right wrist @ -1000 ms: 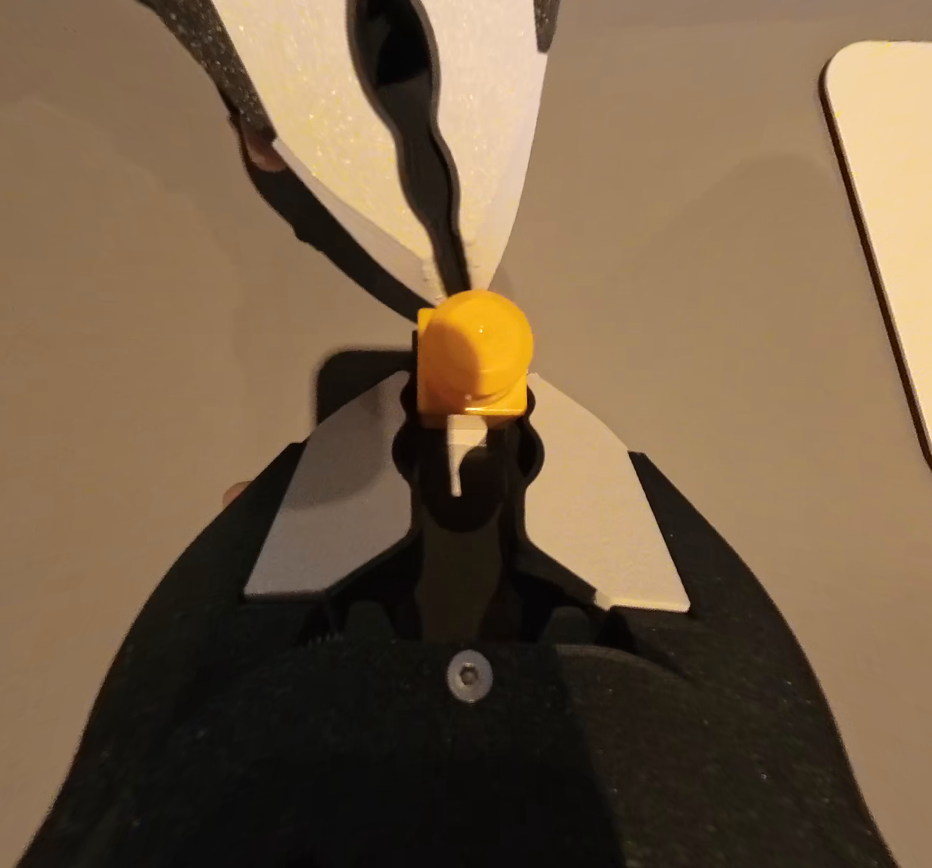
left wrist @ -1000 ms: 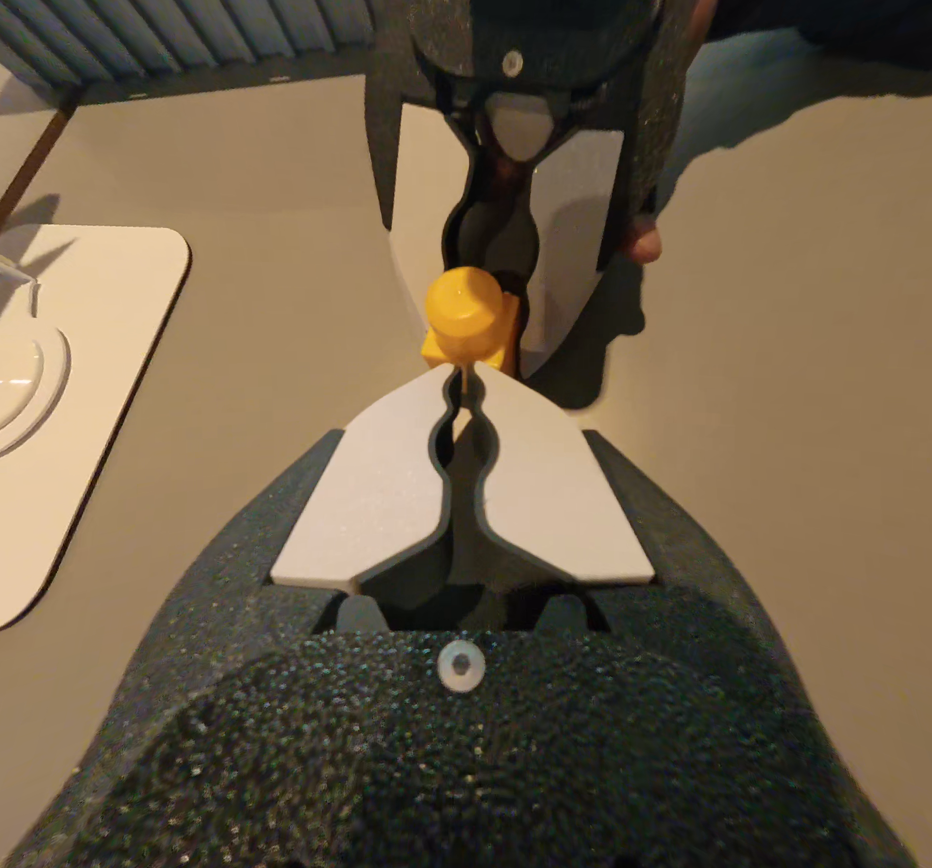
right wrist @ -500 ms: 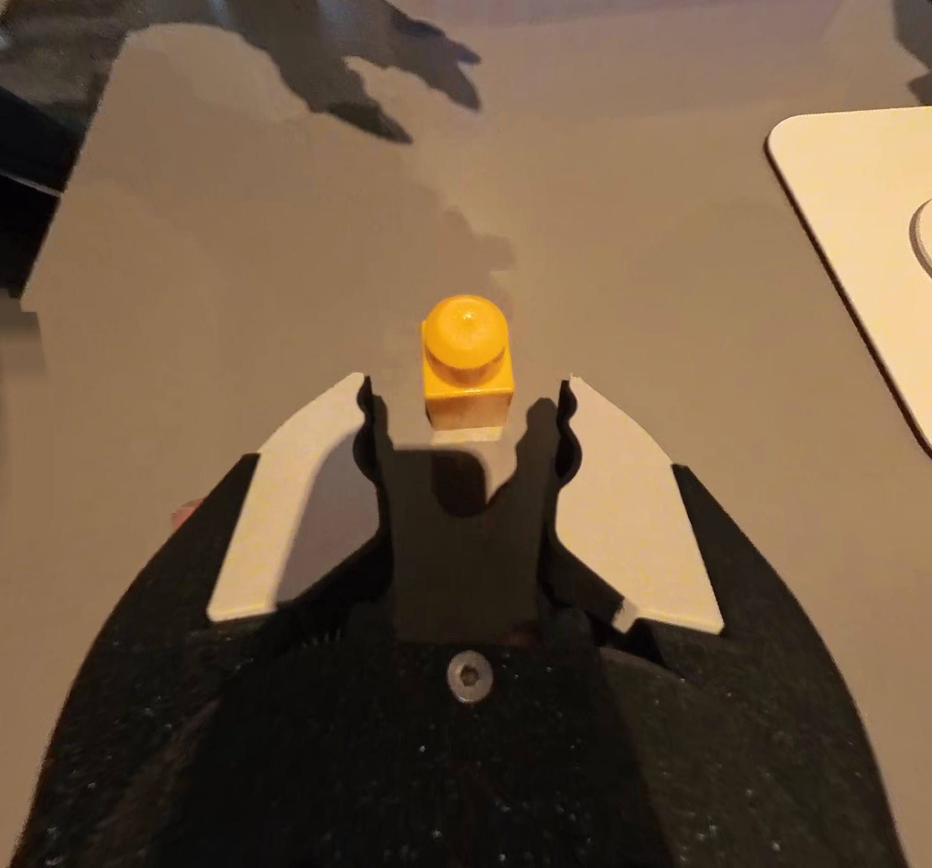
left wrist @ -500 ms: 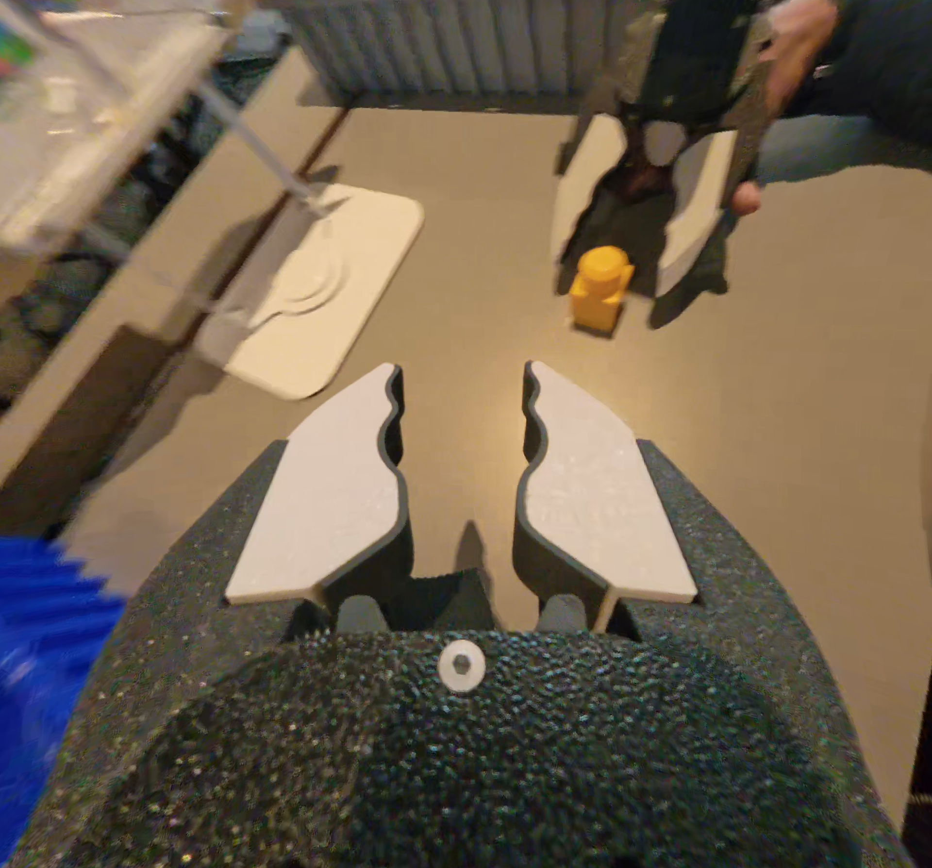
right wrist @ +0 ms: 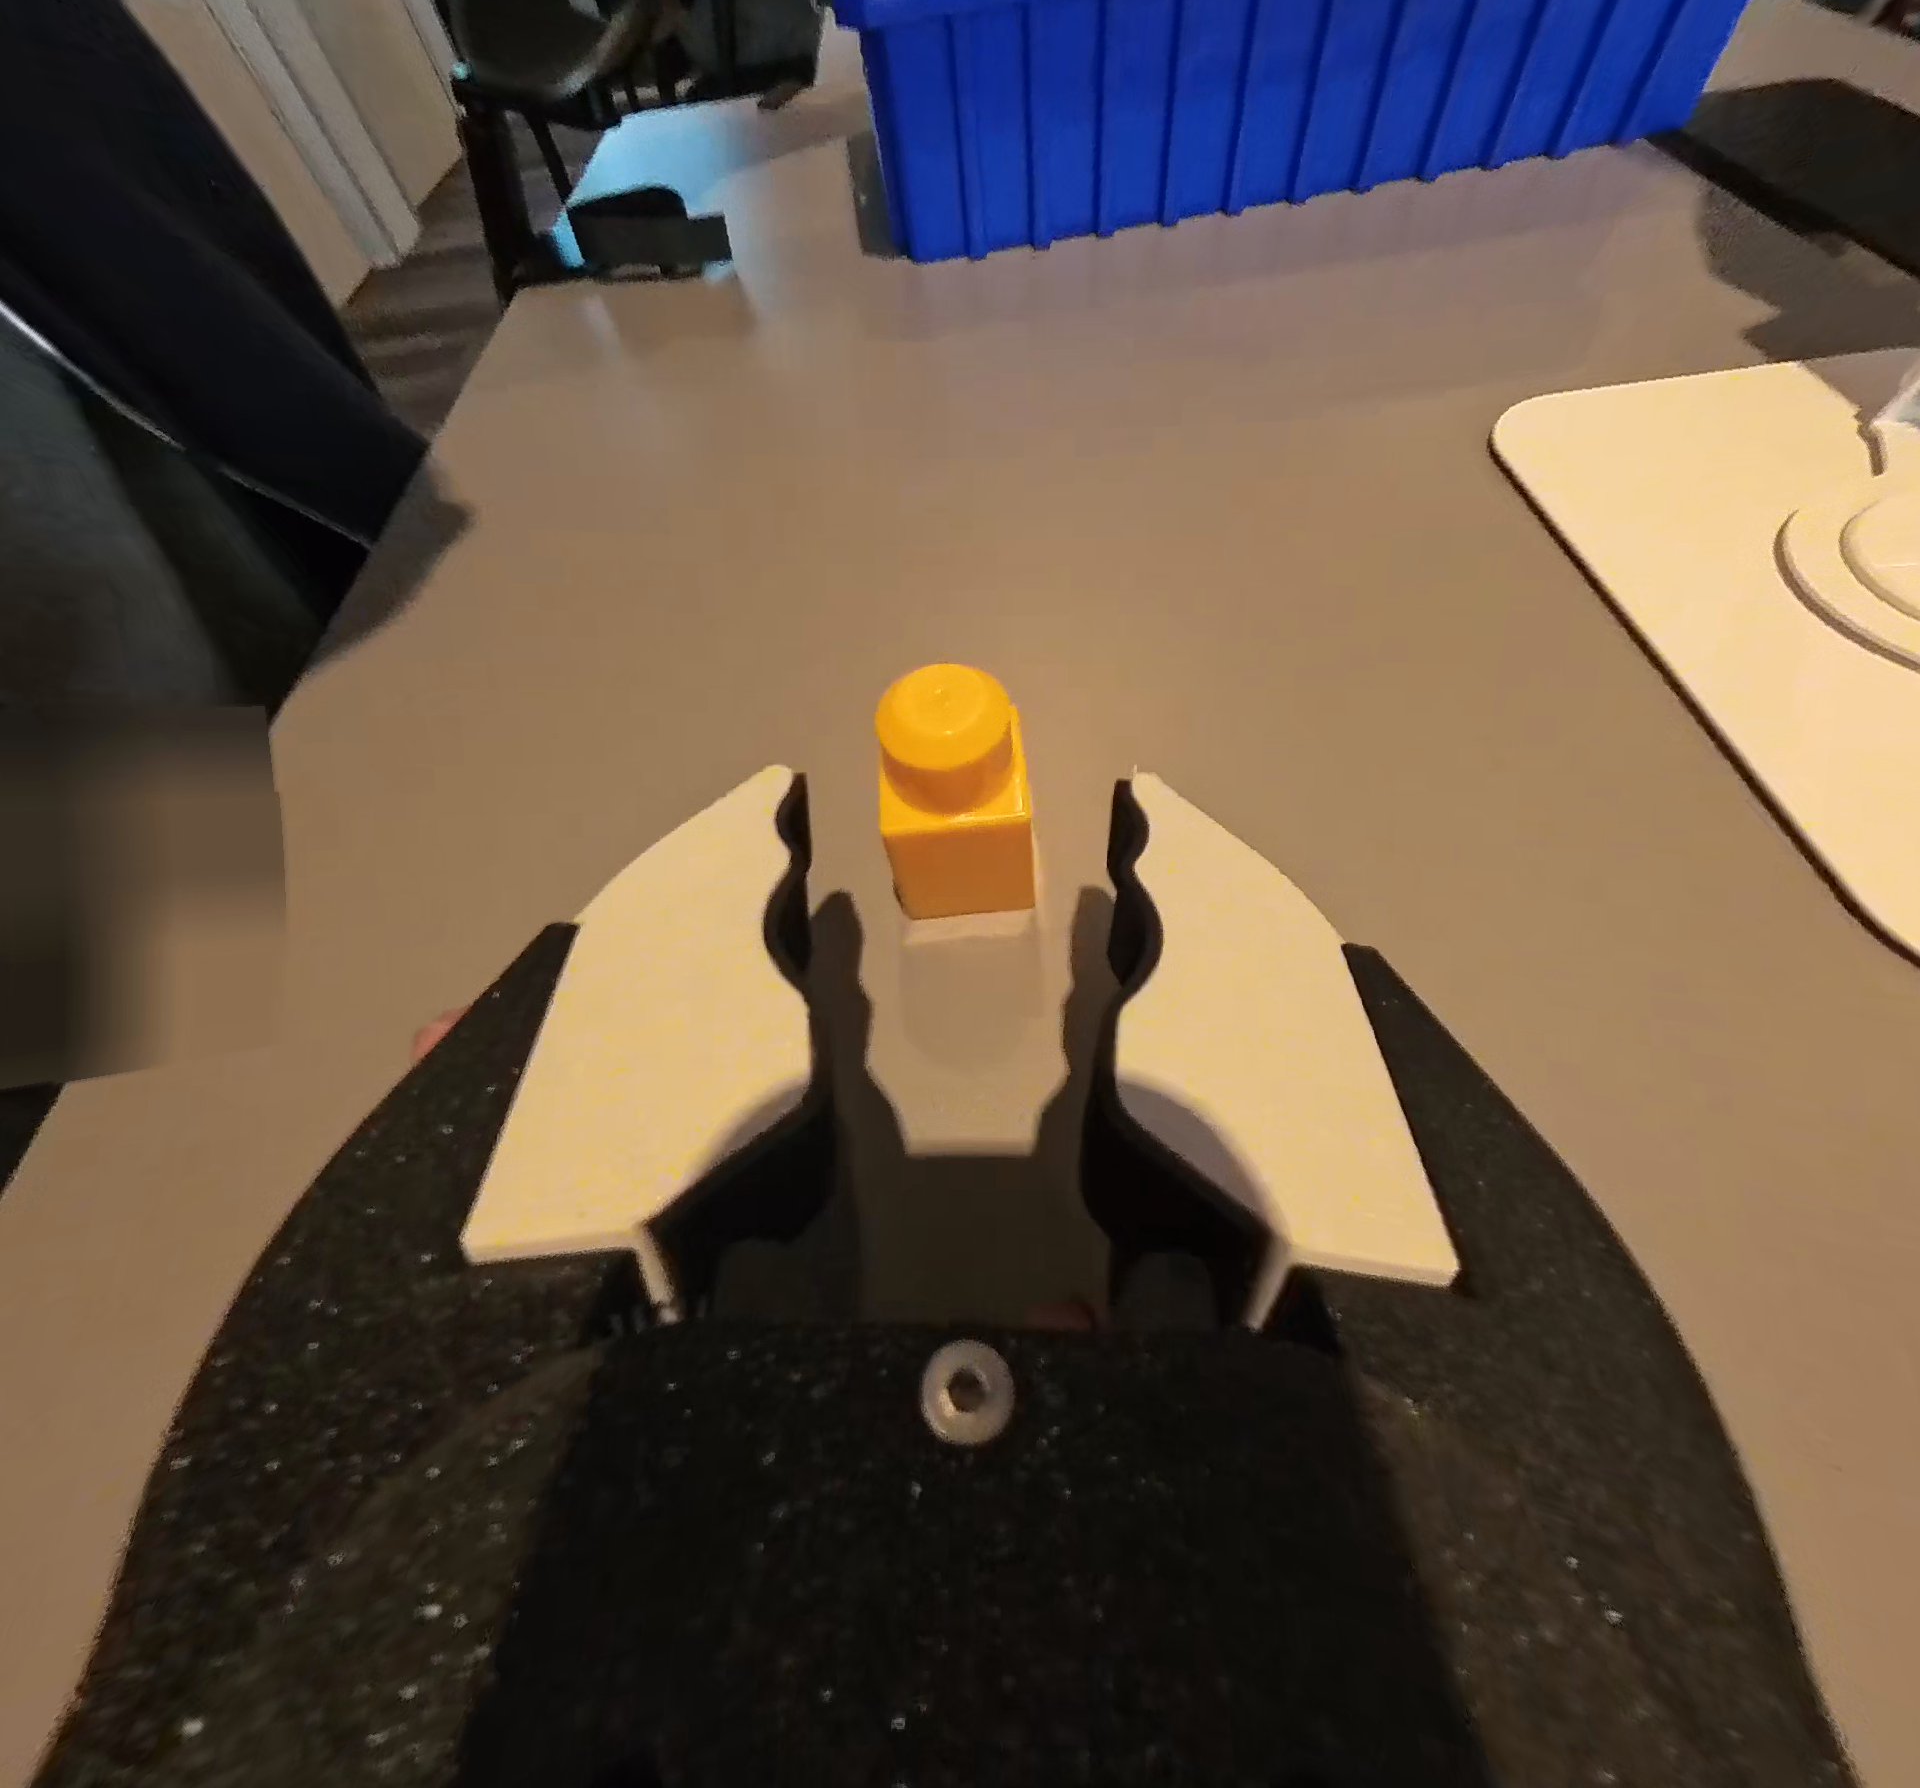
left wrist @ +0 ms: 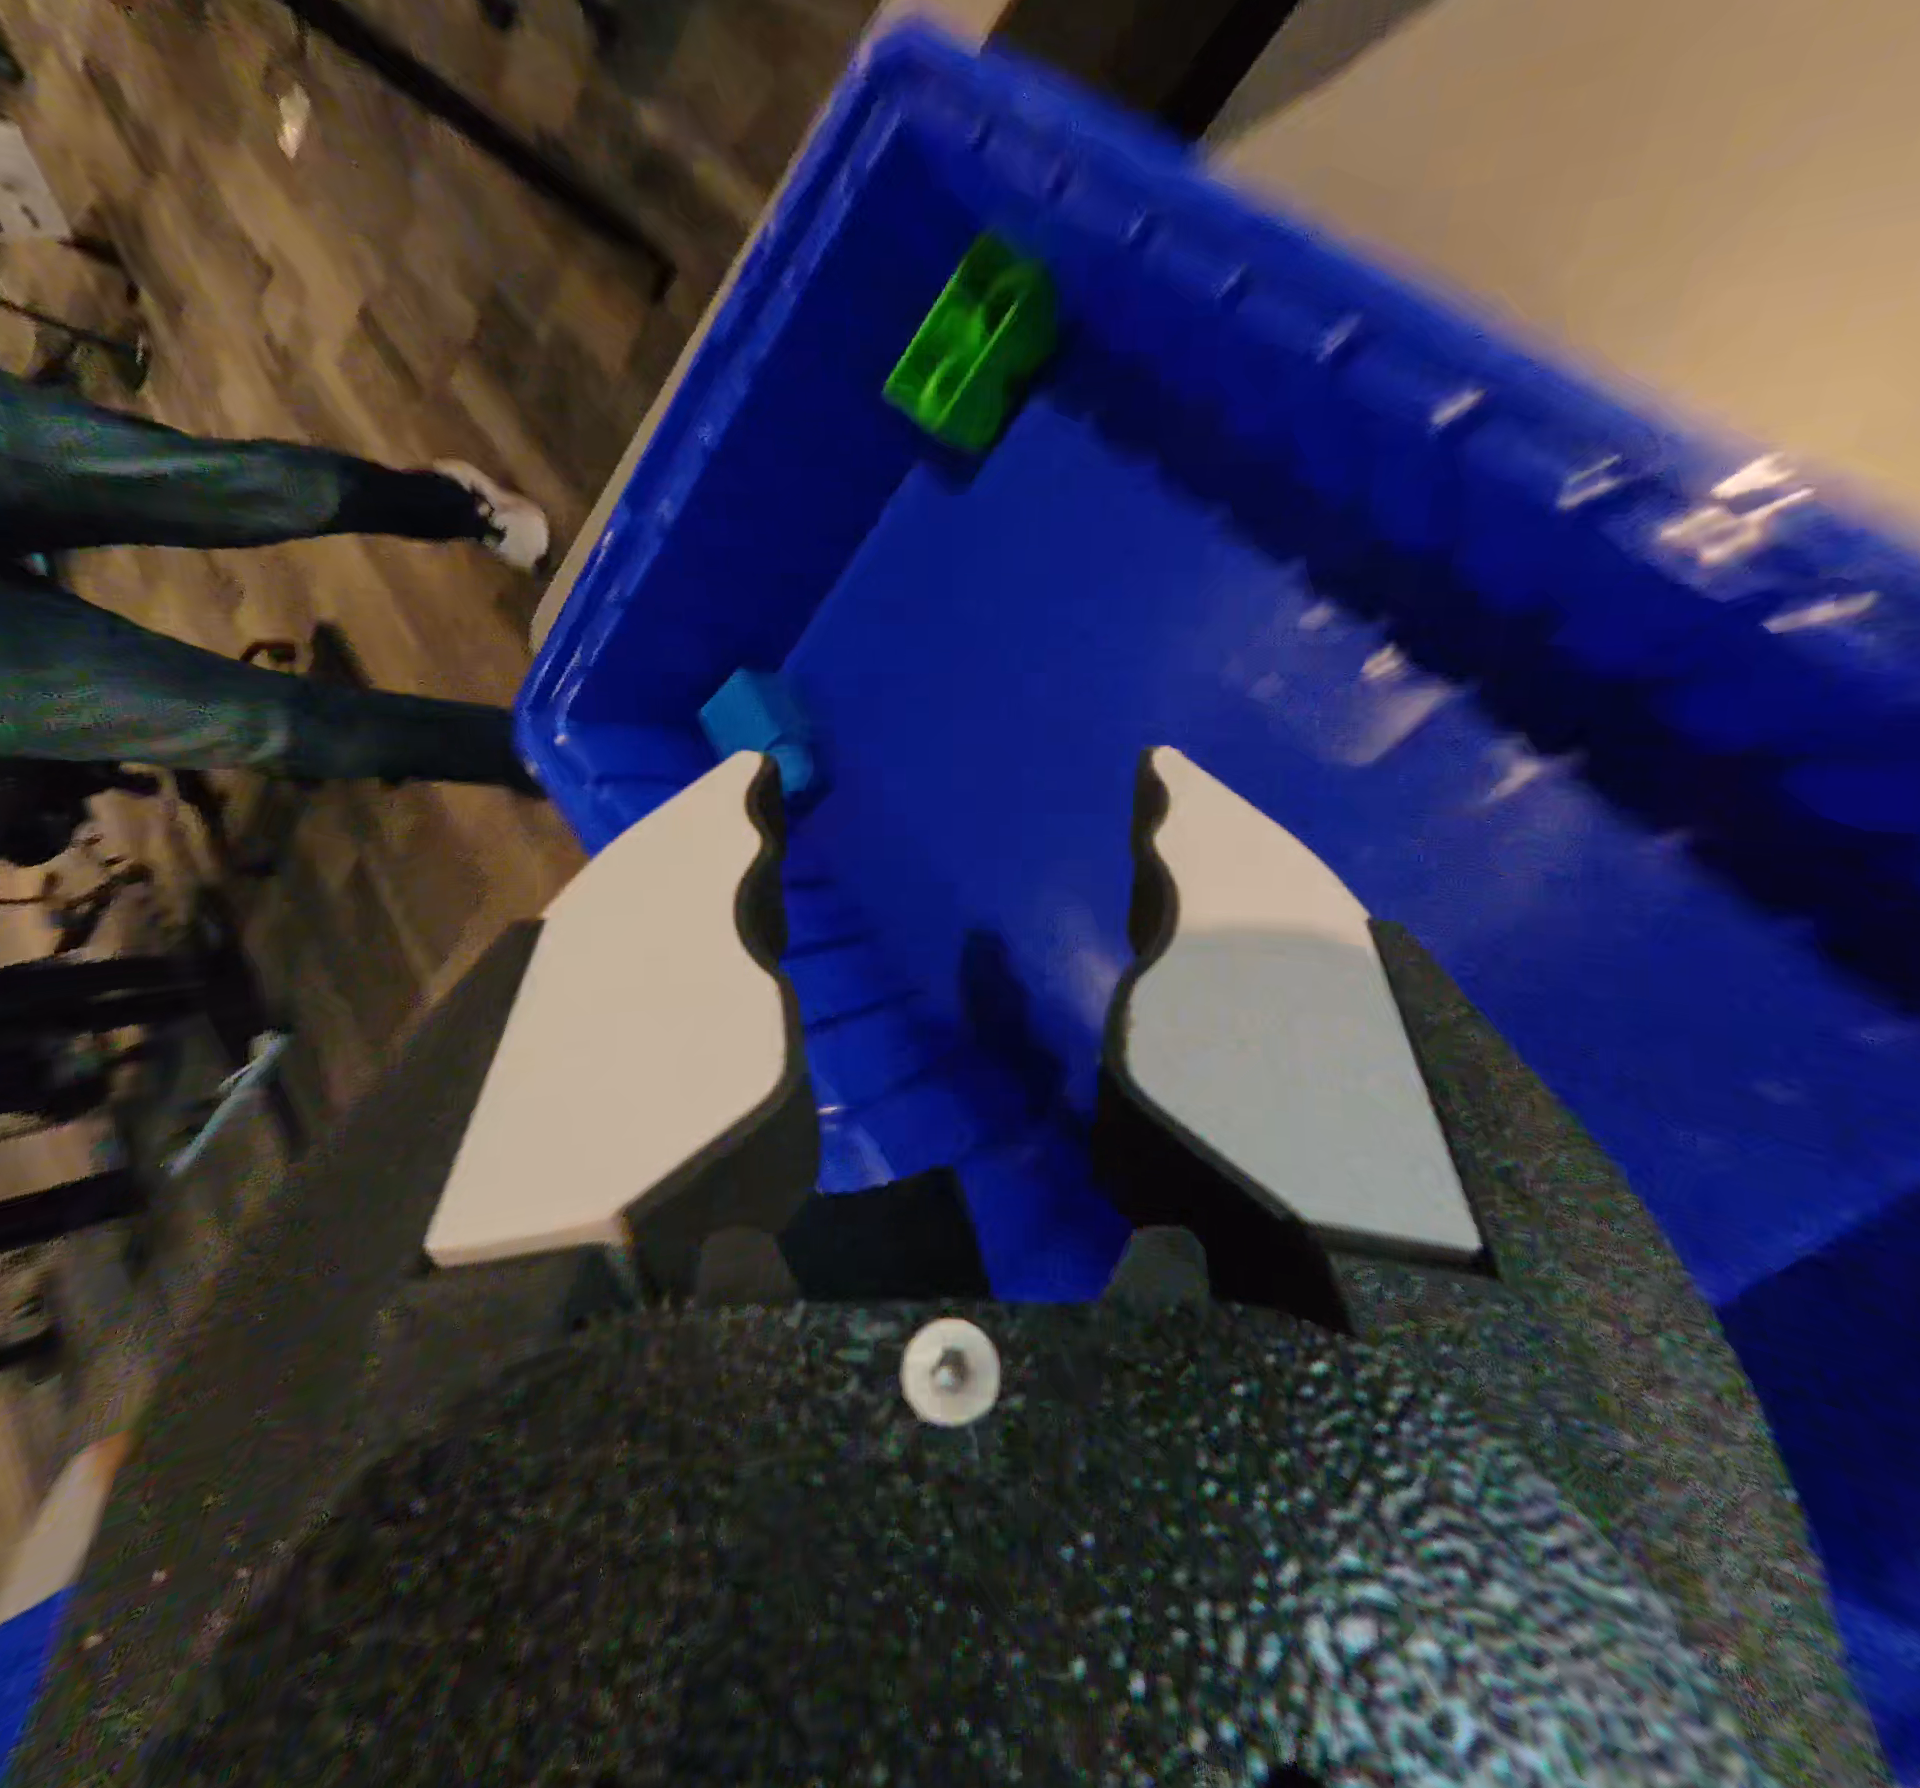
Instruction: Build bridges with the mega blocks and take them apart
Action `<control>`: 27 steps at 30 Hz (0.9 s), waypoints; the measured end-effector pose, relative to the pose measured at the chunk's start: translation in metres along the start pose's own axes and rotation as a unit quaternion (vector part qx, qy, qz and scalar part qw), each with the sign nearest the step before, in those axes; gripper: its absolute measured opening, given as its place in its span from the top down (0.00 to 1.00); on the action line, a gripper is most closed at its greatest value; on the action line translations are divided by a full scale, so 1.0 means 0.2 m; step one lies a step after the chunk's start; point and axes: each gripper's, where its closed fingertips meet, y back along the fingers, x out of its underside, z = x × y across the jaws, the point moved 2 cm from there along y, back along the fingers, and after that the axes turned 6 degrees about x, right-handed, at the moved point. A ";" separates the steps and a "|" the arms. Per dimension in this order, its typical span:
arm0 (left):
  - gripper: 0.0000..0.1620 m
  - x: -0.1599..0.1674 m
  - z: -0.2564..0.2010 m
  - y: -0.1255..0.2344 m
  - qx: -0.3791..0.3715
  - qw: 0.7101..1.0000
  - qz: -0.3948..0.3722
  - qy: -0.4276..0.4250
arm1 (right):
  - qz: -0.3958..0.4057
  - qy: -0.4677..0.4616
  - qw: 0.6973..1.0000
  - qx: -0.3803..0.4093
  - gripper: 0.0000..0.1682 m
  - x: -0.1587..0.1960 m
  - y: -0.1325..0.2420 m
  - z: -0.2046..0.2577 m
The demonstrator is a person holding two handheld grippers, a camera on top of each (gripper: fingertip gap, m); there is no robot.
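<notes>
Left view, blurry: left tool (left wrist: 951,762) gapes empty over the blue bin (left wrist: 1351,450), green block (left wrist: 971,341) at 12, blue block (left wrist: 758,715) at 10. Right view: right tool (right wrist: 956,788) spread wide, yellow block (right wrist: 954,808) upright on the worktop (right wrist: 1039,512) between its tips, untouched.

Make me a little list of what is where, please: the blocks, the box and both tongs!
yellow block: upright on the grey table, nothing touching it
right tongs: open, empty, either side of the yellow block
left tongs: open, empty, over the blue bin
green block: in the bin's far corner
small blue block: against the bin's wall
</notes>
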 end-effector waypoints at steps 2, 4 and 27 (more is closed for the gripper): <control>0.61 0.09 0.13 -0.15 -0.001 0.997 0.070 -0.024 | -0.017 -0.016 1.000 0.000 0.67 -0.02 0.02 -0.02; 0.63 0.14 0.23 -0.30 0.001 0.992 0.117 -0.036 | -0.030 -0.035 0.999 -0.003 0.68 -0.03 0.03 -0.03; 0.68 0.25 0.38 -0.79 -0.002 0.953 0.251 0.170 | -0.030 -0.100 0.993 -0.060 0.72 -0.03 0.03 -0.06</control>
